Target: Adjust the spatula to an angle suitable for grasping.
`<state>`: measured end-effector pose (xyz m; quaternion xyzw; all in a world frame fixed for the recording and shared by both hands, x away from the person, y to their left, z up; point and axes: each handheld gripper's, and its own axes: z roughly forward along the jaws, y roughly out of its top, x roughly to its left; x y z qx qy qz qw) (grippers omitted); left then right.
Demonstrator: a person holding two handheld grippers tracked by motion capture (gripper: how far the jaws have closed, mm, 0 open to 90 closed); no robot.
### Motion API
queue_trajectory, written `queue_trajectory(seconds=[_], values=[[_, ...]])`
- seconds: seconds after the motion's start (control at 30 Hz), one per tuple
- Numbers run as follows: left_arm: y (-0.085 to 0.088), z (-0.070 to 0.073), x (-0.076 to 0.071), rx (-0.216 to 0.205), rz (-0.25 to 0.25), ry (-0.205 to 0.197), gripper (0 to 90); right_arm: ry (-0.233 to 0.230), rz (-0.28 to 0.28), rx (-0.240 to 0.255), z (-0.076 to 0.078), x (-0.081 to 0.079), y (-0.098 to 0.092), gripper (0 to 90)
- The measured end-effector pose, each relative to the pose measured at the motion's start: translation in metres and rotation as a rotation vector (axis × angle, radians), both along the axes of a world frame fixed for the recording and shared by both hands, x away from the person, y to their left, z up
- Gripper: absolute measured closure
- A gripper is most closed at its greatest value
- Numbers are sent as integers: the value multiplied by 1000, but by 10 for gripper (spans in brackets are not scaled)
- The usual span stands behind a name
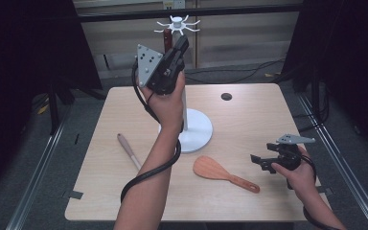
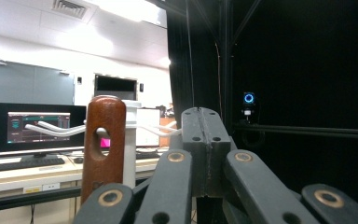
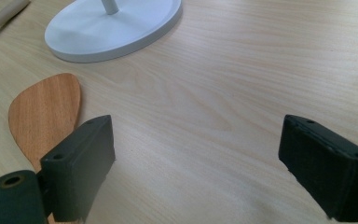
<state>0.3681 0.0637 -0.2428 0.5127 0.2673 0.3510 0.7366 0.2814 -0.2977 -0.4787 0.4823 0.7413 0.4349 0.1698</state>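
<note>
Fingers (image 2: pixel 205 154) shut — beside, perhaps touching, brown handle (image 2: pixel 103 140), rack (image 1: pixel 178 24)

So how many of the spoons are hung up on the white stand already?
One dark brown wooden handle is at the top of the white hook stand, its hole at a hook, seemingly hung. The shut left gripper sits beside it. Left on the table: the flat orange-brown wooden spatula near the open right gripper, and a pale wooden-handled utensil.

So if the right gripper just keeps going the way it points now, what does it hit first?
Likely the bare table: the right gripper, jaws open, angles down at the wood. The wooden spatula lies just off its left jaw, and the white rack base sits farther on, left of the line. Depth is uncertain.
</note>
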Motion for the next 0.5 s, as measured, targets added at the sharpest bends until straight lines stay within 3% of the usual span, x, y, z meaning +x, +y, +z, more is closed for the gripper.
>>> queue_trajectory(seconds=[0.17, 0.3, 0.47, 0.5], values=[[14, -2, -1, -45, 39, -3, 900, -2, 0, 3, 1, 0, 0, 98], [18, -1, 1, -53, 47, 5, 900, 7, 7, 0, 0, 0, 2, 98], [15, 1, 5, -31, 32, 11, 900, 6, 9, -5, 0, 0, 3, 99], [14, 0, 7, -29, 29, 27, 900, 8, 8, -2, 0, 0, 3, 99]])
